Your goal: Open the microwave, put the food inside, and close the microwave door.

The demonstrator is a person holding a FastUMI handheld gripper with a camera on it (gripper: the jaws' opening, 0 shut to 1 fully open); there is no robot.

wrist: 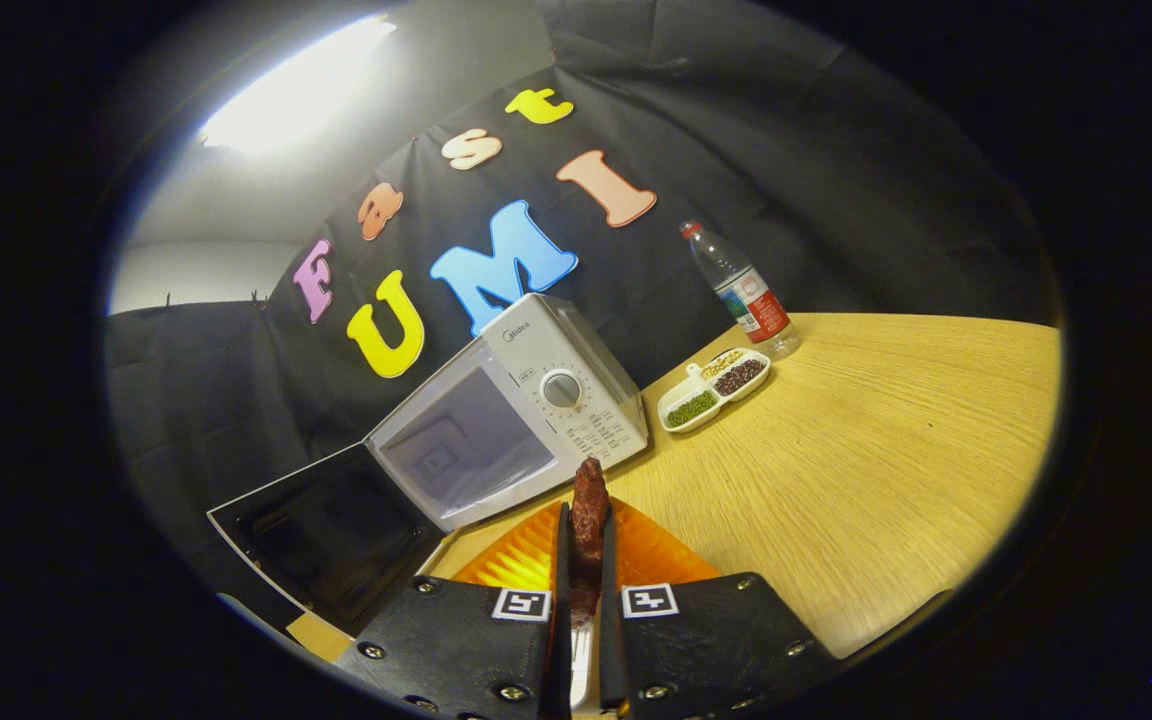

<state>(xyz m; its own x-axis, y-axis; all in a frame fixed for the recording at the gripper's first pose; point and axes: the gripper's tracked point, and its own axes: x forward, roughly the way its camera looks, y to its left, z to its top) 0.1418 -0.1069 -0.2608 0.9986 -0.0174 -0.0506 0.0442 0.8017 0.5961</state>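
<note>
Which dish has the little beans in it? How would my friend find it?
Start at the white microwave with its door open on the wooden table. Just beside it, toward the water bottle, sits a white divided dish. It alone has compartments holding green, dark and pale beans, unlike the orange plate under the tongs.

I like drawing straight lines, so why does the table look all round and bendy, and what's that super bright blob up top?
Gripper view: the fisheye lens curves the table edge and tilts the microwave; the blob is a ceiling light, glaring to white.
</note>
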